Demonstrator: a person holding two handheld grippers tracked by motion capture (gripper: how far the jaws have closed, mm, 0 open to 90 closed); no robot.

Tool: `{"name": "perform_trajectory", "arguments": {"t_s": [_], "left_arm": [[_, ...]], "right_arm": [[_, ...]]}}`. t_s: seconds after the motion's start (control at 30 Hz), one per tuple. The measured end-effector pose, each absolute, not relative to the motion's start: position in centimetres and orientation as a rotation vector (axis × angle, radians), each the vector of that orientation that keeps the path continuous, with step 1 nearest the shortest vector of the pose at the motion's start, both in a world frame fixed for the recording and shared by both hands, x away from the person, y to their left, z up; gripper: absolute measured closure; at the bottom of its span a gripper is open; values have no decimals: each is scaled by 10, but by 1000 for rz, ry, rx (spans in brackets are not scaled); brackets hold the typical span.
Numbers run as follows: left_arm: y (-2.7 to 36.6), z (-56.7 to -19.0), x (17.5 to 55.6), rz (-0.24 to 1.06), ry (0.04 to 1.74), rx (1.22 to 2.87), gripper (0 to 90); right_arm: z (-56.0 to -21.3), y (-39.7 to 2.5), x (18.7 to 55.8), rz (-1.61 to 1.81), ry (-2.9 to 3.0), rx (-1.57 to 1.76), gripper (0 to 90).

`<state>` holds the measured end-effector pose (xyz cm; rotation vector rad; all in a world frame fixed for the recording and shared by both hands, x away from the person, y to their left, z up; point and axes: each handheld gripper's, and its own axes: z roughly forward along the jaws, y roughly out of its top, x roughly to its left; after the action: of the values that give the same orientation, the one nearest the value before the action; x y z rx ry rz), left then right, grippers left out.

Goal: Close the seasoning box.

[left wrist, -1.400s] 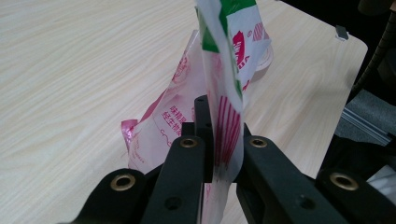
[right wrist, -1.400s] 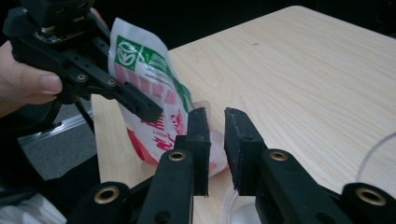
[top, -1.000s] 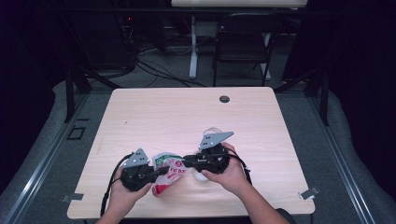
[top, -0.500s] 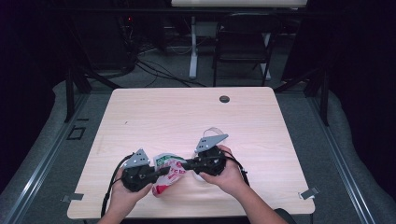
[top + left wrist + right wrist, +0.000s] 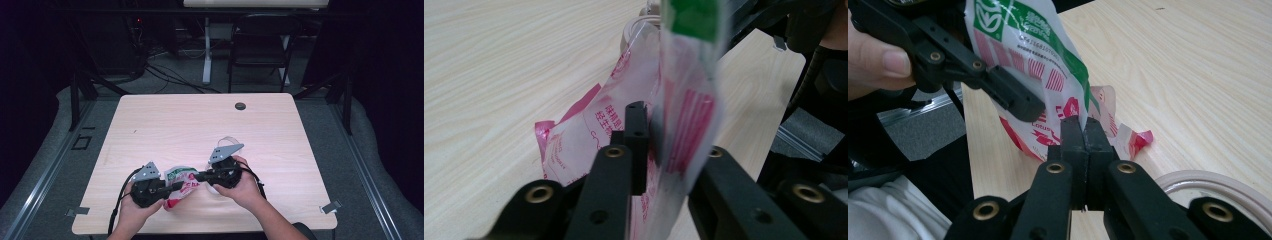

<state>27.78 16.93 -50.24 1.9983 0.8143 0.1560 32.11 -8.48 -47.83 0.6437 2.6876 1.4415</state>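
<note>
Left tongs (image 5: 644, 135) clamped on plastic packet (image 5: 180, 182) | right tongs (image 5: 1082, 131) clamped on same packet | table (image 5: 175, 125) beneath

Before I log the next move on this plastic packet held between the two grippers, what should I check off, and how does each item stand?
1. Right gripper clamped on the packet: ok, jaws closed with film pinched between them.
2. Left gripper clamped on the packet: ok, film sits between its jaws.
3. Packet lifted off the table: cannot tell; its lower edge may rest on the wood.
4. Packet opened: cannot tell.
5. Bowl apart from the packet: ok, beside the right gripper, not touching.
</note>
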Motion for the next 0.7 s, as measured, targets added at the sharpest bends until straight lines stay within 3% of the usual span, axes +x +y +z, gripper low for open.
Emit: {"name": "perform_trajectory", "arguments": {"t_s": [0.1, 0.27, 0.7], "left_arm": [[169, -508, 279, 169, 843, 1978, 589], [172, -520, 282, 207, 856, 1940, 449], [168, -539, 287, 228, 893, 1972, 326]], "right_arm": [[-479, -84, 322, 1448, 2683, 647, 900], [-478, -84, 322, 1442, 2685, 641, 900], [-479, -84, 323, 1449, 2682, 636, 900]]}}
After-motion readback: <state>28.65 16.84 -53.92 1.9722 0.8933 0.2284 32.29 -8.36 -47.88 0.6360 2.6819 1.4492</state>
